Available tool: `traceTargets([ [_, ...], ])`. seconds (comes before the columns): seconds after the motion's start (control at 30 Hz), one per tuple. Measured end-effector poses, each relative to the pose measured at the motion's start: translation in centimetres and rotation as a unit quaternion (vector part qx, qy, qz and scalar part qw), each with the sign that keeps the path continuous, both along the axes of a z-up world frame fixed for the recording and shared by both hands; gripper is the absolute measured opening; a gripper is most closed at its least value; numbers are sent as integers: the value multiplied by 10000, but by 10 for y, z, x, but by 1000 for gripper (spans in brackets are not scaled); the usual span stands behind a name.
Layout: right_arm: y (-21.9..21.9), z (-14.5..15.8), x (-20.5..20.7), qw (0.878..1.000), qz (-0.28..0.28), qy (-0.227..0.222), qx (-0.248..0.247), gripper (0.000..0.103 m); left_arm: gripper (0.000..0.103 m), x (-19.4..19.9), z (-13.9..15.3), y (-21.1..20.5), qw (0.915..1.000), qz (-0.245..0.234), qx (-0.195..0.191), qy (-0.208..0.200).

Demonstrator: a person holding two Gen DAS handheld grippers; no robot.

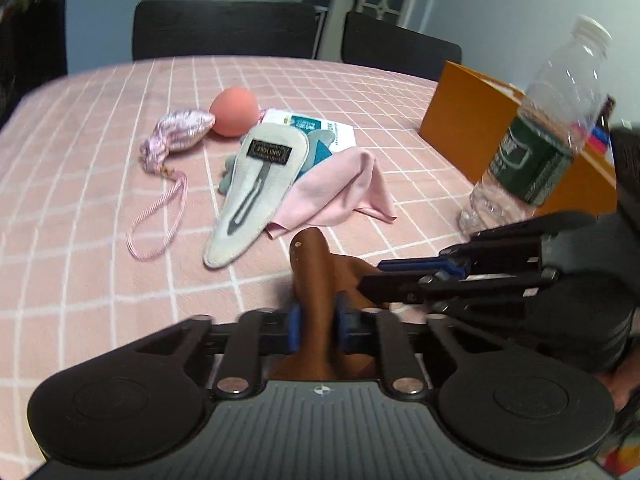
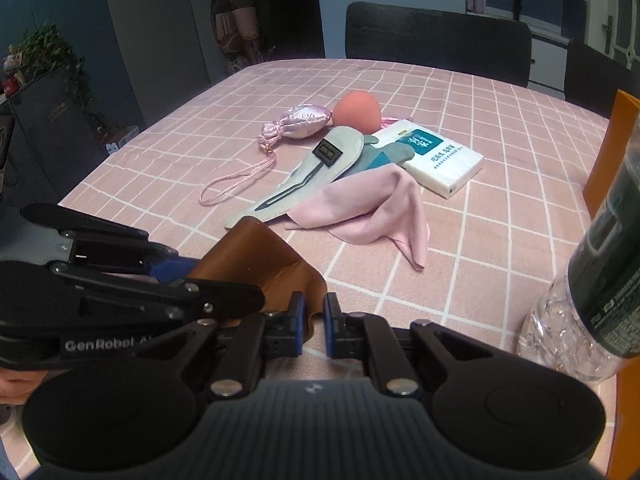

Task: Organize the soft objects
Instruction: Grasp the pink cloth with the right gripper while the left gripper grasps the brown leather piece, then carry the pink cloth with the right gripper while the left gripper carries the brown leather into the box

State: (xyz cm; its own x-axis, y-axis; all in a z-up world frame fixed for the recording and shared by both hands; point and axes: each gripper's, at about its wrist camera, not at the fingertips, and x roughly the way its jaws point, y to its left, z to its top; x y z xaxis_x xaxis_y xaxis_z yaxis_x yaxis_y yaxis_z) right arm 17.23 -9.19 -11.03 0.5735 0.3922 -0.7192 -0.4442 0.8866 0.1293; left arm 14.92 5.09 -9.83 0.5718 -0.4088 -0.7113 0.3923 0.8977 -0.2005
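Observation:
A brown leather-like cloth is lifted off the pink checked tablecloth between both grippers. My left gripper is shut on a fold of it, blue pads pressing both sides. My right gripper is shut on its near edge. Each gripper shows in the other's view: right gripper, left gripper. Beyond lie a pink cloth, a grey pouch, a pink satin sachet with a cord, and a peach sponge egg.
A tissue pack lies under the pouch's far end. A clear water bottle stands close on the right, in front of an orange box. Dark chairs stand at the table's far edge.

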Motion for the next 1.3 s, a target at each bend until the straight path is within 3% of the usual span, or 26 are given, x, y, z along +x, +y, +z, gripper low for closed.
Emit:
traceTargets([
  [0.07,2,1,-1,9999,74,-15,-90,11,9,0,0,0,9998,126,-124,110],
  [0.17,-1,9,-3,9998,30,-175,-97,23,9,-2,5,0,9994,322,-103,1],
  [0.23,-4,18,-4,9990,-57,-436,-76,45,9,-1,10,4,9988,459,-134,-69],
  [0.27,-4,21,-2,9984,-97,-553,-86,50,9,0,14,6,9985,526,-141,-103],
  [0.33,-3,27,6,9972,-211,-703,-134,70,8,2,19,9,9978,613,-173,-165],
  [0.4,-1,27,19,9967,-331,-715,-181,77,9,6,22,11,9971,714,-114,-232],
  [0.57,-3,20,60,9977,-629,-217,107,78,9,11,23,16,9955,908,-20,-278],
  [0.67,0,14,74,9973,-707,-31,173,75,9,13,20,20,9950,961,-4,-268],
  [0.73,2,7,77,9969,-742,170,176,58,9,13,19,21,9949,974,-36,-256],
  [0.8,2,0,77,9964,-762,307,209,48,9,13,19,22,9948,988,-63,-249],
  [0.87,3,0,72,9969,-769,159,86,36,9,13,18,23,9946,1007,-92,-238],
  [0.93,3,0,68,9970,-759,122,-28,14,9,13,16,23,9944,1026,-93,-229],
  [1.0,-1,0,65,9971,-731,193,92,6,9,12,15,23,9942,1054,-102,-207],
  [1.3,-7,19,34,9979,-638,21,144,4,9,4,19,20,9928,1172,-65,-221],
])
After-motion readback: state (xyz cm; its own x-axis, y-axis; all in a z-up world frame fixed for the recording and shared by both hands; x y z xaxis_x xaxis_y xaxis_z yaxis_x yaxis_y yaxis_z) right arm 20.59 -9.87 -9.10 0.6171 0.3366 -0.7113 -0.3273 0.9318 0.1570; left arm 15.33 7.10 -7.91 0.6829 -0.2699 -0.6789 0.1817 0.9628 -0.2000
